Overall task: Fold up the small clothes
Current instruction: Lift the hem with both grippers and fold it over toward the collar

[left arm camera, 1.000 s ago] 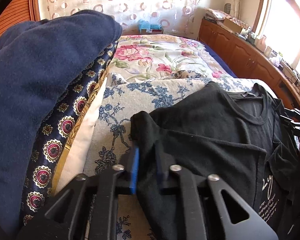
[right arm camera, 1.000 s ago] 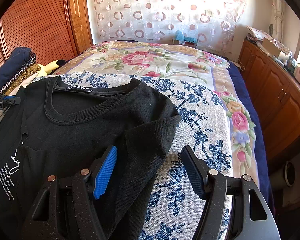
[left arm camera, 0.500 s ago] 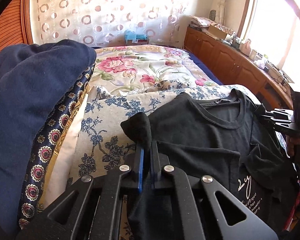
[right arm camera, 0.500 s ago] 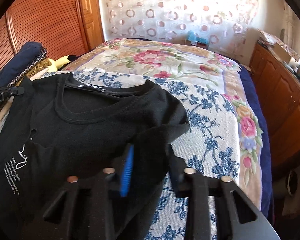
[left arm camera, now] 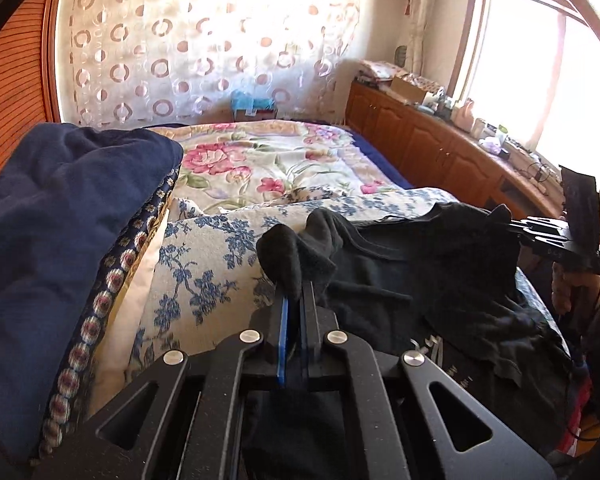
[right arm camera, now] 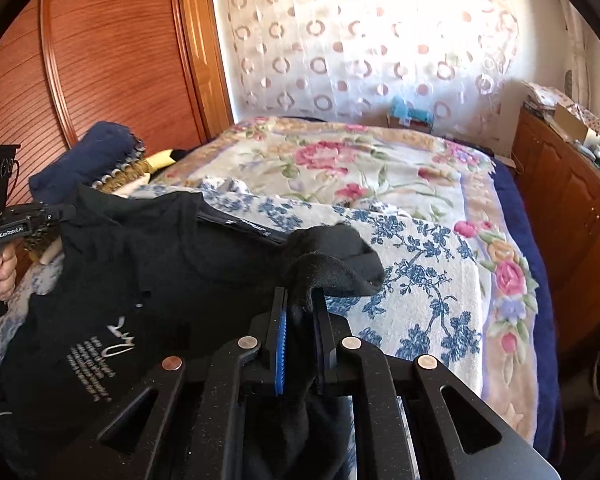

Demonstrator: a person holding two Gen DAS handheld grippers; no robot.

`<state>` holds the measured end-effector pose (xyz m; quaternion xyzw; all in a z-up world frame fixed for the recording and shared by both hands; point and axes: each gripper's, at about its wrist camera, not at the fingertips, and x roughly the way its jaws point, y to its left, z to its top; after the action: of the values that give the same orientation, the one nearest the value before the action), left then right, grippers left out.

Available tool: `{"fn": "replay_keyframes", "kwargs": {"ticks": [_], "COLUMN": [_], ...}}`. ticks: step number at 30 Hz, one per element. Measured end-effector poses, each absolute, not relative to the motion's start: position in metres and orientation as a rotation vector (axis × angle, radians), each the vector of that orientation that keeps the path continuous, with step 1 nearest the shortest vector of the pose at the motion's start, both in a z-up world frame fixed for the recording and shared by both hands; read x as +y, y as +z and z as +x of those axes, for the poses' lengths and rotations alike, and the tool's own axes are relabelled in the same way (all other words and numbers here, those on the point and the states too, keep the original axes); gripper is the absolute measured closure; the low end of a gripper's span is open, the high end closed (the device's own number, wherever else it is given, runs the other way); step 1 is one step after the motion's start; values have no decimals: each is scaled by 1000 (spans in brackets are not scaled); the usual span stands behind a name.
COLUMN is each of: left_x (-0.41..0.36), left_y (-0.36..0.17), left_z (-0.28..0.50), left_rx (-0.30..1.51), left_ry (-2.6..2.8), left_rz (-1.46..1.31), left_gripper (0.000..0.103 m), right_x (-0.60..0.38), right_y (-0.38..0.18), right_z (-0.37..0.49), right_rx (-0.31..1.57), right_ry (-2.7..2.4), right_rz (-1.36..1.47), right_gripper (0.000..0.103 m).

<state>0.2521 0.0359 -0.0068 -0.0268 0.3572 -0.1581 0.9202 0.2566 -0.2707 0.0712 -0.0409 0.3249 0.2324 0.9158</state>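
Note:
A black t-shirt (left arm camera: 432,280) with white print lies over the blue-flowered cover on the bed; it also shows in the right wrist view (right arm camera: 148,280). My left gripper (left arm camera: 294,304) is shut on its left sleeve and holds it lifted. My right gripper (right arm camera: 300,312) is shut on its right sleeve, also lifted. The right gripper shows at the far right of the left wrist view (left arm camera: 540,232), and the left gripper shows at the far left of the right wrist view (right arm camera: 40,216). The shirt hangs slack between them.
A stack of folded dark blue and patterned bedding (left arm camera: 60,240) stands at the left of the bed. A rose-patterned blanket (right arm camera: 340,168) covers the far half. Wooden cabinets (left arm camera: 440,152) line the right wall, a wooden wardrobe (right arm camera: 100,60) the left.
Both grippers closed on the shirt sleeves, the right one from wide open. Both then lifted the sleeves off the bed, and the shirt rose and bunched.

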Motion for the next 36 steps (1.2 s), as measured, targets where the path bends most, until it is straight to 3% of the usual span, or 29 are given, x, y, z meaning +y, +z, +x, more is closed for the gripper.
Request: {"fn": "replay_keyframes", "kwargs": {"ticks": [14, 36], "left_x": [56, 67], "left_y": [20, 2], "left_z": [142, -7], "left_rx": [592, 614], "left_ry": [-326, -335], "left_rz": [-57, -101], "left_gripper": [98, 98], "right_x": [-280, -304], "right_y": [81, 59], "right_z": [153, 21], "right_rx": [586, 647], "right_ry": [463, 427], "right_rz": [-72, -8], "right_gripper": [93, 93]}}
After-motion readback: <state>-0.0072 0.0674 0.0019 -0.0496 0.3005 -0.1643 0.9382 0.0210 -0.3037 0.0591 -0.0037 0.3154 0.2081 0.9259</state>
